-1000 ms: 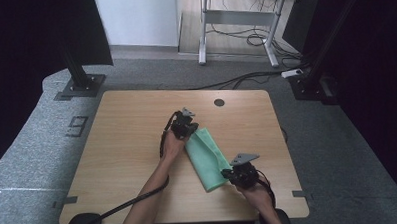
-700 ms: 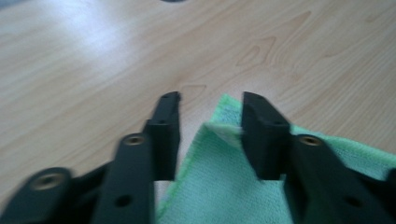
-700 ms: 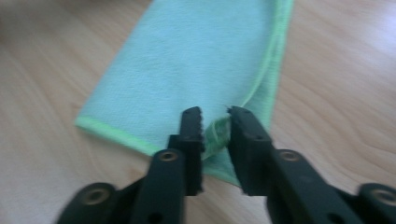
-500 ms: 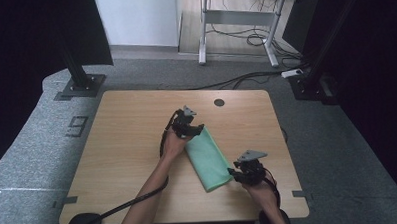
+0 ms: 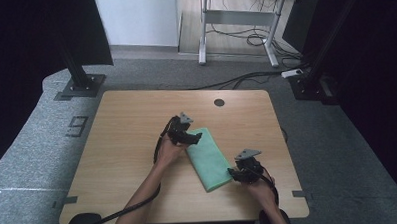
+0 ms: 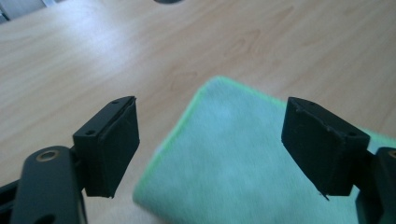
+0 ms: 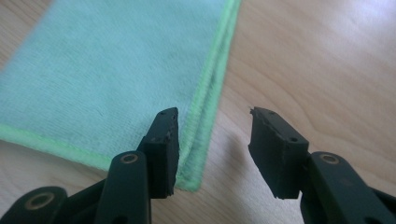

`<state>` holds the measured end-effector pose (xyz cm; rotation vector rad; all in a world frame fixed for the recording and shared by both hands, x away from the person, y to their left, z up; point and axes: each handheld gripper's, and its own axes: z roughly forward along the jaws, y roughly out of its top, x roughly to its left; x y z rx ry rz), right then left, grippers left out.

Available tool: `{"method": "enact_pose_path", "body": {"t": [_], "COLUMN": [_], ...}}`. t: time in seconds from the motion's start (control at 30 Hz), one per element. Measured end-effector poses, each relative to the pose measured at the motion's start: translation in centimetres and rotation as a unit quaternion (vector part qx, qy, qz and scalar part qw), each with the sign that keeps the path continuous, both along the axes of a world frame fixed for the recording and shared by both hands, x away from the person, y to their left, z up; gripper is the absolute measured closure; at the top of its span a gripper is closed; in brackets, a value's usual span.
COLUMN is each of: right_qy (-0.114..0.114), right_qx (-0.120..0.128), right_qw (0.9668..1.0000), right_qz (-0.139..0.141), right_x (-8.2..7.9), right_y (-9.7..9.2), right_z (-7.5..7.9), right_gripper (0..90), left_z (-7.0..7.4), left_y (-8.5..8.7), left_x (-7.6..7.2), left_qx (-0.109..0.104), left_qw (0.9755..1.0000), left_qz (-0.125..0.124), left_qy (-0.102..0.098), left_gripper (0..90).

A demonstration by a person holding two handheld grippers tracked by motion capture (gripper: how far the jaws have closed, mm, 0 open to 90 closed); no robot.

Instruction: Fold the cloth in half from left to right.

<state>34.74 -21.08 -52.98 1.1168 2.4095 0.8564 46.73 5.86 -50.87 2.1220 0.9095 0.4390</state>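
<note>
Green cloth (image 5: 208,159) lies folded into a narrow strip at the centre of the table (image 5: 122,129) (fold apparently done), both the left gripper (image 5: 196,138) and right gripper (image 5: 232,173) having just been opening, nothing clamped, perhaps another fold left.

Green cloth (image 5: 208,159) on wooden table (image 5: 122,129)

Light wooden table (image 5: 122,144) is bare left, right and beyond the folded green microfibre cloth (image 5: 208,159), so passage is free all round. Only the cloth lies flat mid-table, between the left claw (image 5: 193,138) and right claw (image 5: 234,174); a small dark round hole (image 5: 219,102) sits near the far edge.
</note>
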Motion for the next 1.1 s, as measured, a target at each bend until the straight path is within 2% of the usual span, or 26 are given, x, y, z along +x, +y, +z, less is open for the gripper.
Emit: {"method": "enact_pose_path", "body": {"t": [0.17,0.3,0.4,0.53,0.7,0.77,0.9,1.1], "right_qy": [0.004,0.010,0.014,0.011,0.013,0.014,0.005,0.011], "right_qx": [0.000,0.013,0.024,0.022,0.027,0.025,0.003,0.008], "right_qw": [1.0000,0.9998,0.9995,0.9996,0.9995,0.9996,0.9998,0.9993], "right_qz": [0.002,0.013,0.017,0.015,0.007,0.006,0.018,0.034], "right_x": [0.1,0.2,0.2,0.2,0.5,0.5,0.3,-0.1], "right_y": [-0.2,-0.2,-0.4,-0.5,-0.9,-0.9,-0.5,0.2], "right_z": [-0.4,-0.6,-0.7,-0.7,-0.8,-0.8,-0.6,-0.7], "right_gripper": [54.5,67.2,69.9,64.2,54.0,51.7,51.5,48.5], "left_z": [-0.7,-1.1,-1.4,-2.1,-3.4,-3.8,-3.9,-3.9], "left_y": [0.7,1.0,0.9,0.5,0.0,0.1,0.3,0.8], "left_x": [-1.9,-3.4,-4.5,-5.5,-5.7,-5.7,-5.6,-5.4], "left_qx": [0.004,0.004,0.004,0.017,0.056,0.052,0.050,0.054], "left_qw": [0.9999,0.9997,0.9996,0.9992,0.9980,0.9983,0.9985,0.9984], "left_qz": [-0.013,-0.021,-0.025,-0.032,-0.028,-0.025,-0.020,-0.007], "left_qy": [0.006,0.010,0.013,0.015,0.010,0.012,0.013,0.014], "left_gripper": [16.6,15.1,14.6,14.3,13.8,13.0,11.7,8.9]}}
